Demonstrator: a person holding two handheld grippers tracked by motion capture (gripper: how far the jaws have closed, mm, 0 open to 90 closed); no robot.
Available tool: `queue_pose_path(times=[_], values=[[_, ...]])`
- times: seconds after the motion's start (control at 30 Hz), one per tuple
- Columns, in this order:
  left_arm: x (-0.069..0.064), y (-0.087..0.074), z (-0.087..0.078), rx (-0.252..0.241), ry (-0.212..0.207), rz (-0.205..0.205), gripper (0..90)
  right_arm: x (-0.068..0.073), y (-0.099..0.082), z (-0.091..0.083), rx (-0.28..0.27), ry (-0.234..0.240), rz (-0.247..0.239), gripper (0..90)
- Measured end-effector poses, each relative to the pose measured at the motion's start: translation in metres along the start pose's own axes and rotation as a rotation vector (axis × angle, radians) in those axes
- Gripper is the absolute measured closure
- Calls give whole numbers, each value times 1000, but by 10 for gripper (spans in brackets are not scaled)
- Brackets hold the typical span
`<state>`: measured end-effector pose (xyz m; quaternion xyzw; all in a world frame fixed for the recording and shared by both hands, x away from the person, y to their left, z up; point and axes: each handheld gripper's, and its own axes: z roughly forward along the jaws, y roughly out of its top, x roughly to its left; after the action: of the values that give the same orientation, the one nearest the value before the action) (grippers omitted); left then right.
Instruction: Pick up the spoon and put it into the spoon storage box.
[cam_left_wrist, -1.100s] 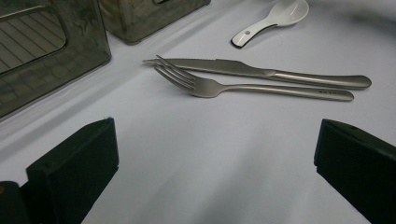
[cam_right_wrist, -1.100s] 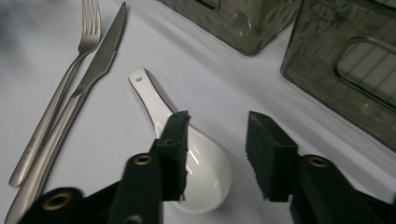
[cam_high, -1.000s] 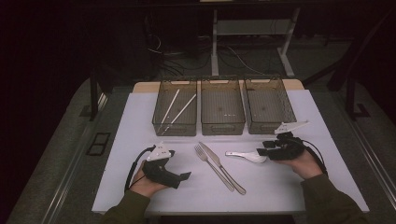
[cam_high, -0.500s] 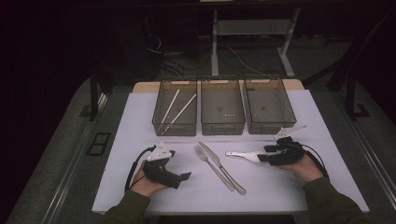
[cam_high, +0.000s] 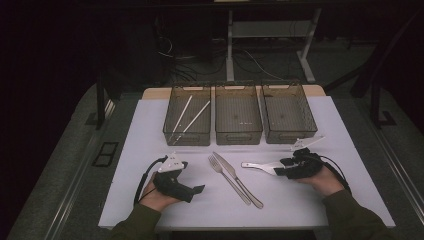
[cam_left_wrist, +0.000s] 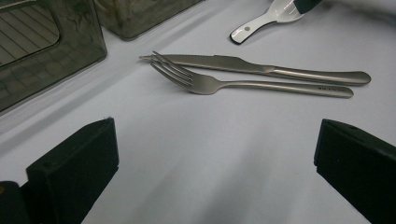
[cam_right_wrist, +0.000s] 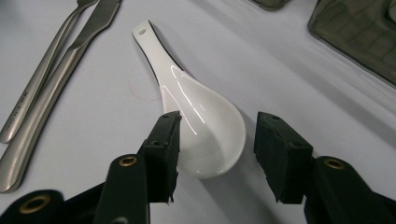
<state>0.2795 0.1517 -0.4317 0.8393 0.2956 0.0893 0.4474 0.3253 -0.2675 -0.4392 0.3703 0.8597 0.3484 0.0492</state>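
High view: on the white table (cam_high: 150, 150), three mesh baskets (cam_high: 238, 115) line the upper middle; the leftmost holds two white chopsticks (cam_high: 192, 116). A fork (cam_high: 227, 177) and knife (cam_high: 240, 180) lie side by side at centre. The left gripper (cam_high: 192, 190) rests lower left, the right gripper (cam_high: 280, 170) at the white spoon (cam_high: 257, 166).

Left gripper view: the black jaws stand wide apart, released over bare table; fork (cam_left_wrist: 243, 84) and knife (cam_left_wrist: 261, 70) lie beyond.

Right gripper view: the jaws are spread around the spoon's (cam_right_wrist: 187, 107) bowl, not clenched.

Spoon (cam_left_wrist: 275, 14) bowl cut off at top edge, knife (cam_right_wrist: 56, 84) blade cropped
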Motion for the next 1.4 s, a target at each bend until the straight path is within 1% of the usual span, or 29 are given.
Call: queue_pose_path(times=[0.27,0.4,0.47,0.77,0.9,0.97,1.1,1.23,1.4], values=[[0,0,0,1,1,0,0,3,0,2,20,17,-37,559],[0,0,0,0,0,1,0,6,0,3,41,33,-57,571],[0,0,0,-1,0,1,0,8,-1,5,51,26,-74,573],[0,0,0,0,2,0,0,12,-1,4,68,16,-100,639],[-1,0,0,2,2,0,0,13,-1,3,67,15,-100,667],[-1,0,0,2,2,1,0,13,-1,2,63,15,-96,715],[-1,0,0,-1,3,1,0,13,-1,1,62,14,-95,752],[-1,0,0,-2,2,1,0,14,-1,-1,56,14,-79,804],[-1,0,-1,-8,-6,6,0,16,-2,-1,53,5,-65,814]])
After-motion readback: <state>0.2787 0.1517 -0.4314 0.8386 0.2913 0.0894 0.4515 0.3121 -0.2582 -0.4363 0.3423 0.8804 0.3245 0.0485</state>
